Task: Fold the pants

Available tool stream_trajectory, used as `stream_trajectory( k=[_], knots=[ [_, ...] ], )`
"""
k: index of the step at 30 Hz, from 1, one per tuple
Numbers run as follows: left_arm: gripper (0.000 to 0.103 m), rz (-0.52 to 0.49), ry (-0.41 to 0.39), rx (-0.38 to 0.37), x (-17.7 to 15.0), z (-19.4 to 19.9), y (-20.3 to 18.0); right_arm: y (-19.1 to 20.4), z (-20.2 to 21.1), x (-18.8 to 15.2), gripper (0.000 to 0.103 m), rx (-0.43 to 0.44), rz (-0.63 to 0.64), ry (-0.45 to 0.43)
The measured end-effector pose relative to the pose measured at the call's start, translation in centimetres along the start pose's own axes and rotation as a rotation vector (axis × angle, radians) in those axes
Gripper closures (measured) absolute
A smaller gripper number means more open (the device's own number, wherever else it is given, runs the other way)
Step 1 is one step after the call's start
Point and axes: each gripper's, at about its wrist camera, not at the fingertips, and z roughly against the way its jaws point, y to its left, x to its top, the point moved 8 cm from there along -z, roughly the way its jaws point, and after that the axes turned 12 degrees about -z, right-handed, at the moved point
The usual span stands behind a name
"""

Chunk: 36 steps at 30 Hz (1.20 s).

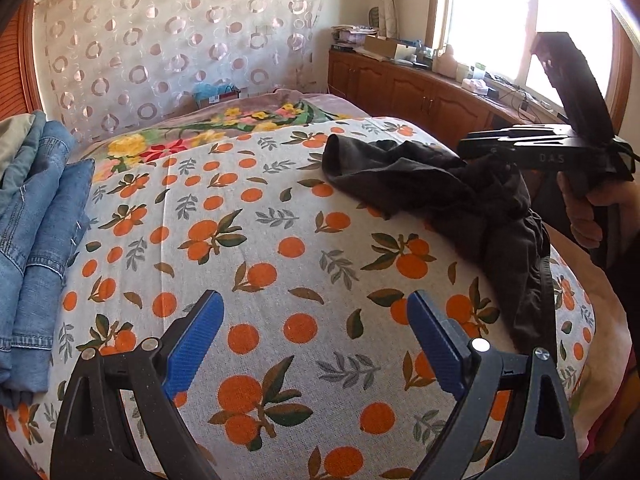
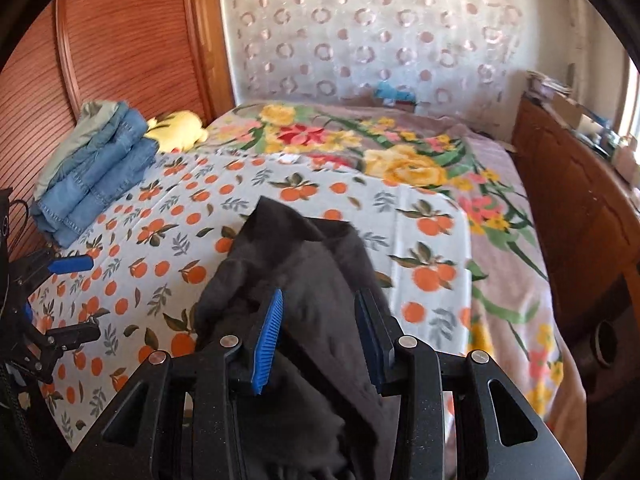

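Pants [image 2: 304,264] lie on the bed [image 2: 420,240], folded jeans [image 2: 92,184] far left.

You are in a home bedroom. A bed [image 1: 280,240] fills the middle of both views, spread with an orange-print sheet [image 2: 420,248] over a floral blanket [image 2: 400,160]. Behind it, across the top of the frames, a curtain [image 1: 160,40] with ring patterns hangs against the wall. At the right of the left wrist view a bright window [image 1: 500,12] stands above low wooden cabinets [image 1: 400,84], whose top is cluttered with boxes, papers and small household things. At the upper left of the right wrist view you see a ribbed wooden panel [image 2: 120,40], with folded jeans [image 2: 92,176] and a yellow pillow [image 2: 180,128] lying on the bed just before it.
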Motion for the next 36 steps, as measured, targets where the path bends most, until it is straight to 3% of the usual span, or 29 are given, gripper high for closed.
stream_trajectory(
  k=[9, 18, 20, 23, 28, 31, 36],
  knots=[
    [0.009, 0.008, 0.009, -0.021, -0.4, -0.6, 0.0, 1.3, -2.8, -0.5, 0.064, 0.056, 0.046, 0.134],
    [0.009, 0.007, 0.012, -0.031, -0.7, -0.8, -0.3, 2.1, -3.8, -0.4, 0.064, 0.018, 0.113, 0.179],
    [0.009, 0.006, 0.013, -0.031, -0.8, -0.7, -0.4, 2.1, -3.6, -0.3, 0.064, 0.008, 0.112, 0.157],
    [0.009, 0.003, 0.014, -0.033, -0.8, -0.6, -0.7, 1.5, -2.6, 0.1, 0.094, -0.009, 0.086, 0.098],
    [0.009, -0.022, 0.005, -0.050, -0.3, -0.3, -2.2, -2.2, 2.0, 0.8, 0.096, -0.069, -0.036, -0.064],
    [0.009, -0.043, 0.000, -0.070, 0.3, -0.2, -3.5, -5.0, 5.3, 0.3, 0.097, -0.155, -0.094, -0.149],
    [0.009, -0.072, -0.001, -0.124, 1.3, -0.7, -6.2, -9.1, 8.6, -1.7, 0.097, -0.242, -0.181, -0.187]
  ],
)
